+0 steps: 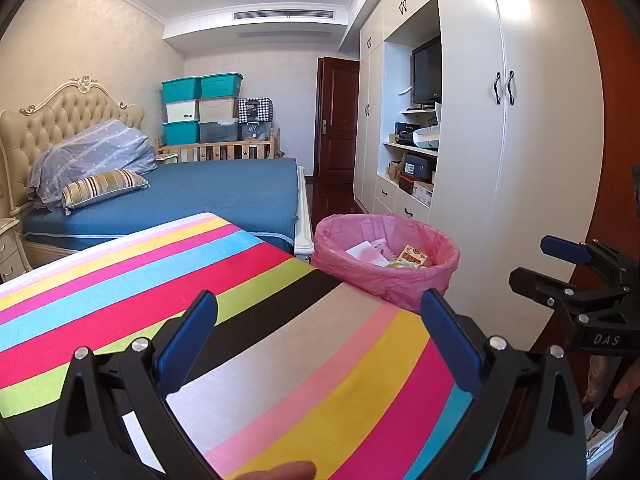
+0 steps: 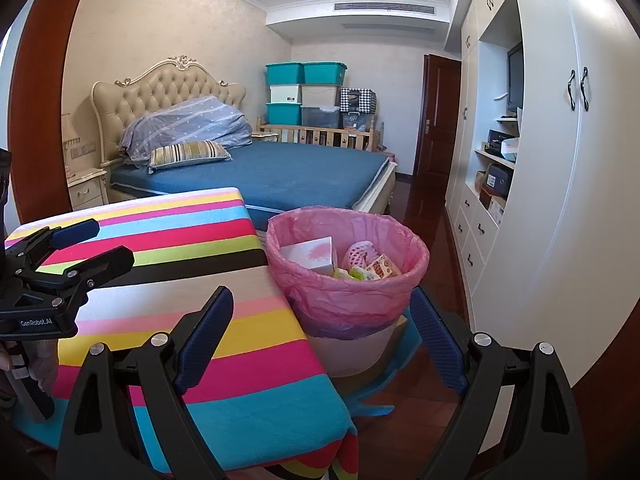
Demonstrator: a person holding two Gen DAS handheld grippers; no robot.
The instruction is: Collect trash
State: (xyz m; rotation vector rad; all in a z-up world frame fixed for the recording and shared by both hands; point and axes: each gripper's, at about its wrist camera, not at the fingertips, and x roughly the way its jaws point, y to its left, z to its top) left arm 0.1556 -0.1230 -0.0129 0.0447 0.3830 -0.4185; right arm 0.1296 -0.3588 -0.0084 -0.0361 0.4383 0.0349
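A white bin with a pink liner stands on the floor just right of a table with a rainbow-striped cloth. Inside lie a white box, a foam fruit net, an orange snack packet and greenish wrappers. My left gripper is open and empty above the cloth; it also shows in the right wrist view. My right gripper is open and empty, low in front of the bin; it shows in the left wrist view.
A bed with a blue cover stands behind the table, with pillows at its headboard. Stacked storage boxes and a wooden cot rail sit at the far wall. White wardrobes with open shelves line the right side. The floor is dark polished wood.
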